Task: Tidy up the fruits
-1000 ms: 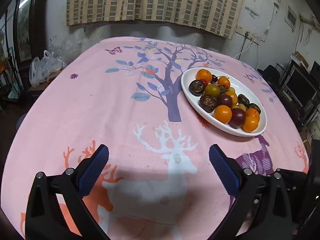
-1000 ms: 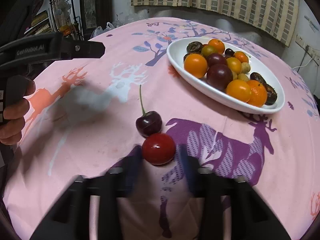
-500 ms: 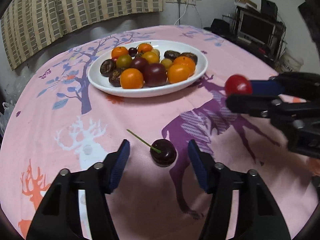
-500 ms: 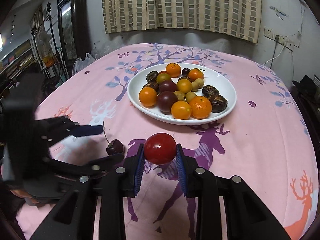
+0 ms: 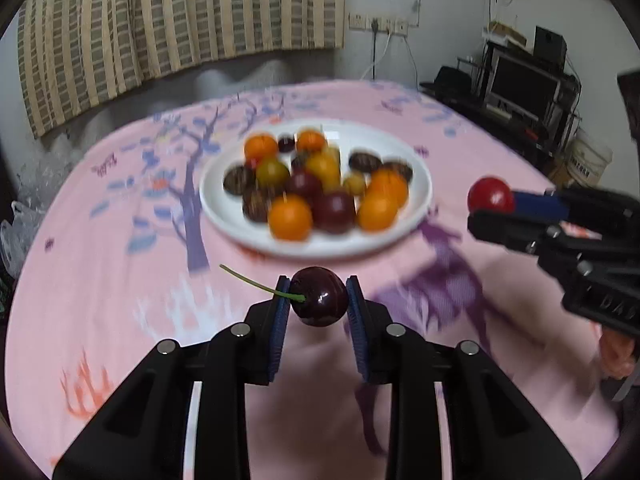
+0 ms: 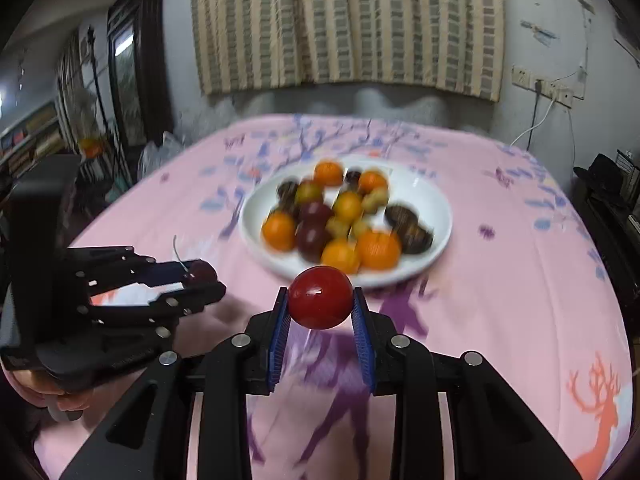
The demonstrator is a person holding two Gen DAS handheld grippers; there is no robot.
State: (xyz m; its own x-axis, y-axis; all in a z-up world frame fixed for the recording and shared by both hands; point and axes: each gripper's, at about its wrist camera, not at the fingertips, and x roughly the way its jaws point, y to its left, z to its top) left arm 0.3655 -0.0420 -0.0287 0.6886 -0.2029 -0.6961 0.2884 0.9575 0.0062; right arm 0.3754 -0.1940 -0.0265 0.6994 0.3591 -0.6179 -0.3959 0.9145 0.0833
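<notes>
- Left gripper [image 5: 319, 300]: blue pads closed tight on a dark cherry [image 5: 319, 297], one pad on each flank; fruit held clear above the pink tablecloth [image 5: 100, 280]. Green stem [image 5: 256, 283] sticks out to the left past the left pad.
- Right gripper [image 6: 321, 307]: pads pinched on a red cherry tomato [image 6: 321, 297], also lifted off the cloth. From the left wrist view this gripper sits at the right edge, tomato at its tips.
- Both grippers are side by side, well apart, each near the front rim of the white plate [image 6: 432, 208].
- Plate beyond the tips, on the cloth: heaped with oranges [image 5: 290, 217], dark plums [image 5: 334, 212] and small brown fruits; motion blur hides finer detail.
- Farthest: striped curtain [image 6: 344, 24] on the wall.
</notes>
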